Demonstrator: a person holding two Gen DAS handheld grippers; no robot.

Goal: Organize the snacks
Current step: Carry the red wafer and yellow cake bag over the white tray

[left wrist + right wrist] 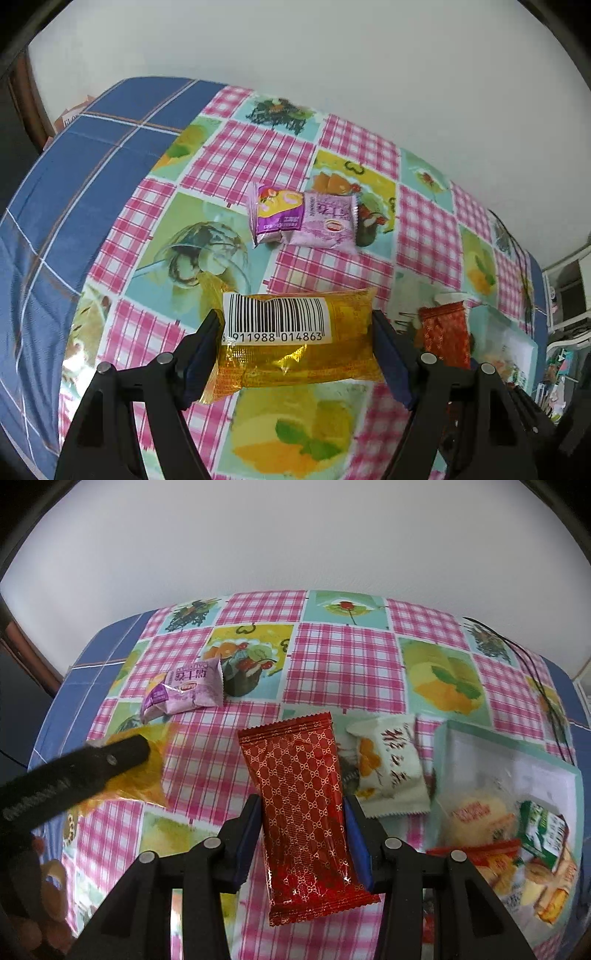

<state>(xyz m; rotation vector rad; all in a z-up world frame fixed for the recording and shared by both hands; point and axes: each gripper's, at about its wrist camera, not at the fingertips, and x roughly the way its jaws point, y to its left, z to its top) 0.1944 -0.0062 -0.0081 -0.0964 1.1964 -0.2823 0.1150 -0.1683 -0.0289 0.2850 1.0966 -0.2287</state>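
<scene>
1. The left gripper [297,345] pinches a yellow snack pack [295,343] across its width, a finger pressed on each end. The pack hangs crosswise above the counter [258,155], barcode side up.
2. The right gripper [303,840] pinches a red snack pack [301,812] by its long edges. The pack points away from the gripper, its far end raised over the counter.
3. The counter wears a checked cloth of pink squares and fruit pictures, with a blue plaid cloth [92,147] beyond its left edge.
4. Two purple snack packs [304,218] lie touching near the middle of the counter, well ahead of the left gripper.
5. A white snack pack [388,768] lies on the counter just right of the red one.
6. Right of that sits a pale green box [491,760], open at the top. Inside are several snacks, including a pale round one, a green carton and orange packs.
7. A thin black cable [535,672] trails over the counter's far right corner.
</scene>
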